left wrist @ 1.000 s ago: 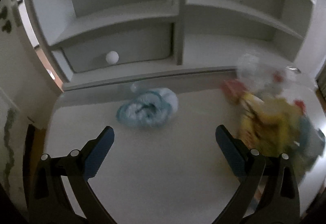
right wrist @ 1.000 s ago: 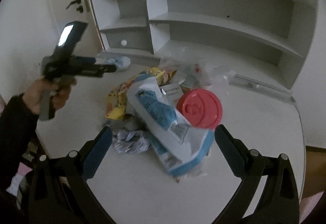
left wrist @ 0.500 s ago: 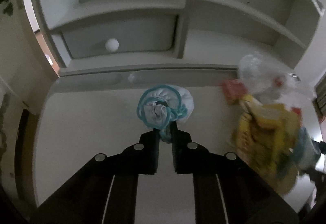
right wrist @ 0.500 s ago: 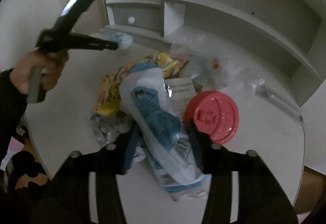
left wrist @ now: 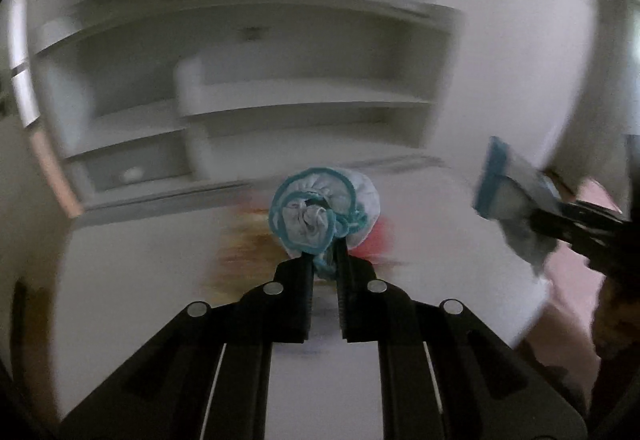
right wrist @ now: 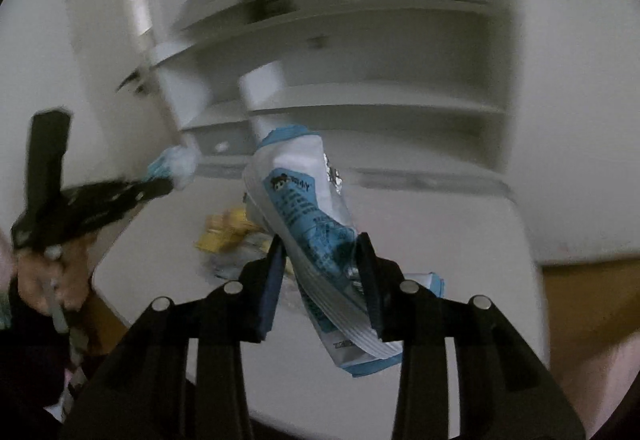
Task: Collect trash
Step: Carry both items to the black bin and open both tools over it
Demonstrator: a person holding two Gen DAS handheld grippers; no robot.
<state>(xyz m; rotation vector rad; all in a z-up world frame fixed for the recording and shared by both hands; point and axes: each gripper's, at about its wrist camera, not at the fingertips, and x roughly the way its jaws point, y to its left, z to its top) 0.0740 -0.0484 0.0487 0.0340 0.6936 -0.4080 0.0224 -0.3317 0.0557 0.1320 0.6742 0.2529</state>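
Observation:
My left gripper (left wrist: 324, 260) is shut on a crumpled white and teal wad (left wrist: 320, 212) and holds it up above the white desk (left wrist: 140, 280). It also shows in the right wrist view (right wrist: 160, 186) with the wad (right wrist: 176, 164) at its tip. My right gripper (right wrist: 322, 252) is shut on a blue and white wrapper bag (right wrist: 308, 208), lifted off the desk. That bag also shows at the right of the left wrist view (left wrist: 512, 196). Yellow wrappers (right wrist: 224, 232) lie on the desk below.
A white shelf unit (right wrist: 360, 80) with a small drawer (left wrist: 128, 172) stands at the back of the desk. The desk edge (right wrist: 532, 260) drops to a wooden floor on the right. Something red (left wrist: 380, 236) lies blurred behind the wad.
Both grippers have lifted up off the desk with their loads. The right gripper closed on the blue bag and raised it from the pile. Both views are now motion-blurred.

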